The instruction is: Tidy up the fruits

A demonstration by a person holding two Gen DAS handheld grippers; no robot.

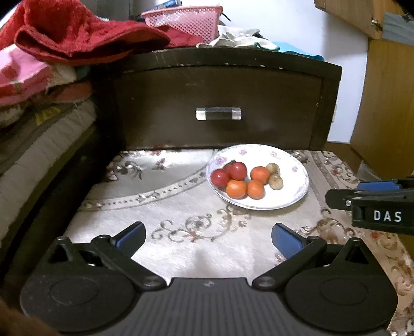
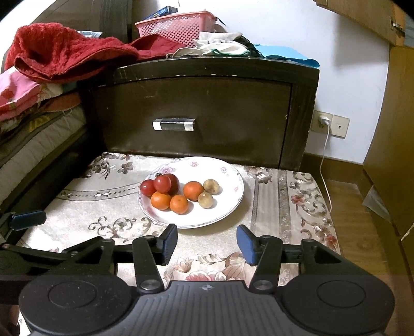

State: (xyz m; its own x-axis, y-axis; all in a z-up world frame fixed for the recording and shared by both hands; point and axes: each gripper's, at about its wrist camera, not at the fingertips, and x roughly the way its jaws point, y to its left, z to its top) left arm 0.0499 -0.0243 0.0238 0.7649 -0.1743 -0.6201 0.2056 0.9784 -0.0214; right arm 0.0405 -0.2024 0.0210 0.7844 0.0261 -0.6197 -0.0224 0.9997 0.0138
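A white flowered plate (image 1: 292,199) (image 2: 220,214) sits on the cloth-covered table. On it lie red fruits (image 1: 237,170) (image 2: 162,184), three orange fruits (image 1: 236,189) (image 2: 160,200) and two small brown fruits (image 1: 275,182) (image 2: 205,200), grouped by kind. My left gripper (image 1: 208,236) is open and empty, low over the table in front and left of the plate. My right gripper (image 2: 207,241) is open and empty just in front of the plate's near rim. It also shows in the left wrist view (image 1: 372,201) at the right edge.
A dark nightstand with a drawer (image 1: 220,103) (image 2: 194,116) stands right behind the table. On it lie a red towel (image 1: 77,33), a pink basket (image 1: 186,18) and clothes. A bed (image 1: 38,134) is left, a wooden cabinet (image 2: 388,129) right, with a wall socket and cable (image 2: 326,124).
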